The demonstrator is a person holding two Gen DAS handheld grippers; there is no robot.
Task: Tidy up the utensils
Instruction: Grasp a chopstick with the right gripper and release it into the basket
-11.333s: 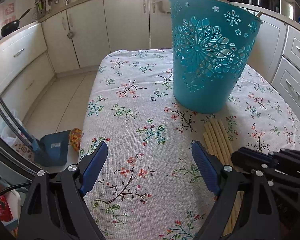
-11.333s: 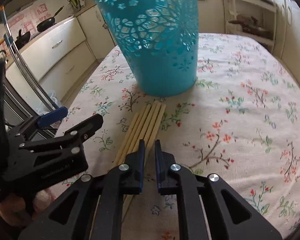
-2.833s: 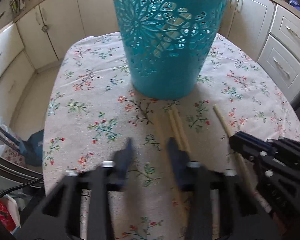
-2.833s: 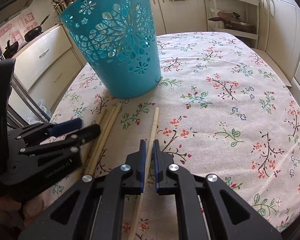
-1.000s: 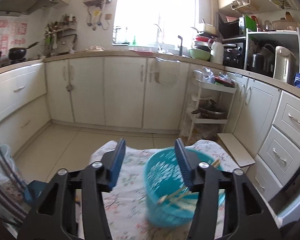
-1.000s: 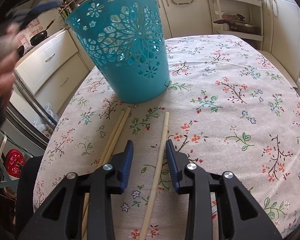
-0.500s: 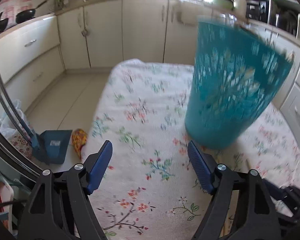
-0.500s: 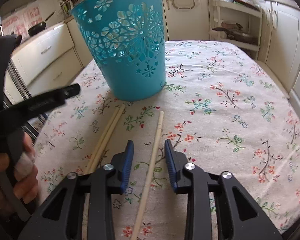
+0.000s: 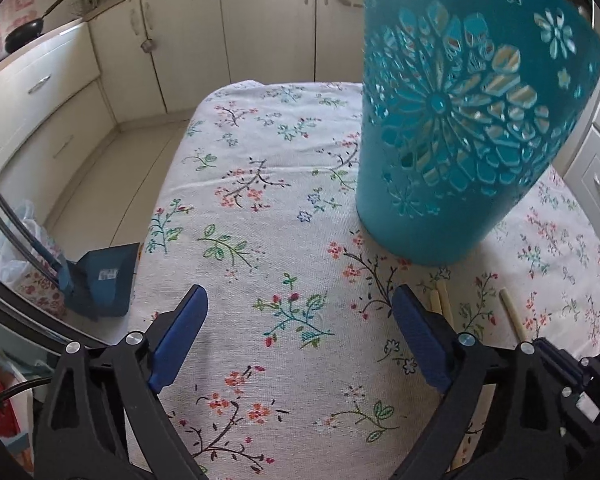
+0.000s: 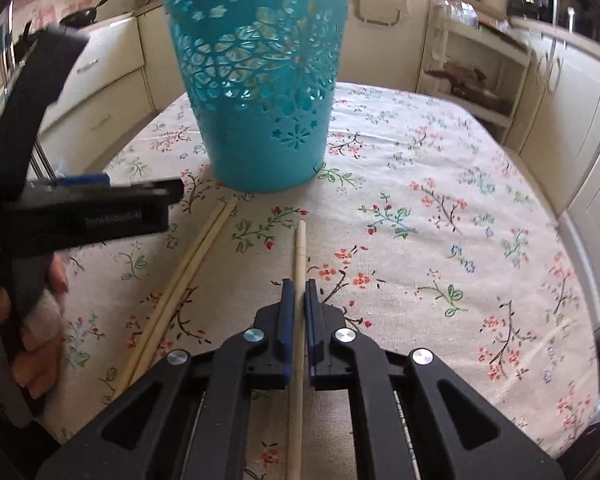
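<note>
A teal cut-out basket [image 10: 260, 92] stands upright on the flowered tablecloth; it also shows in the left wrist view [image 9: 456, 128]. My right gripper [image 10: 299, 292] is shut on a single wooden chopstick [image 10: 299, 252] that points at the basket. A pair of chopsticks [image 10: 188, 268] lies on the cloth to its left. My left gripper [image 9: 296, 328] is open and empty, low over the cloth, left of the pair's tips [image 9: 440, 300]. The single chopstick's tip [image 9: 510, 312] shows further right. The left gripper's body [image 10: 80, 208] fills the left of the right wrist view.
The table [image 10: 480, 216] stands in a kitchen with cream cabinets [image 9: 260, 20] around it. Its left edge drops to the floor, where a blue dustpan [image 9: 100, 280] lies. A shelf rack [image 10: 472, 68] stands behind the table.
My right gripper's jaws have closed on the single chopstick. My left gripper has dropped from above the basket to the cloth near the pair and opened wide.
</note>
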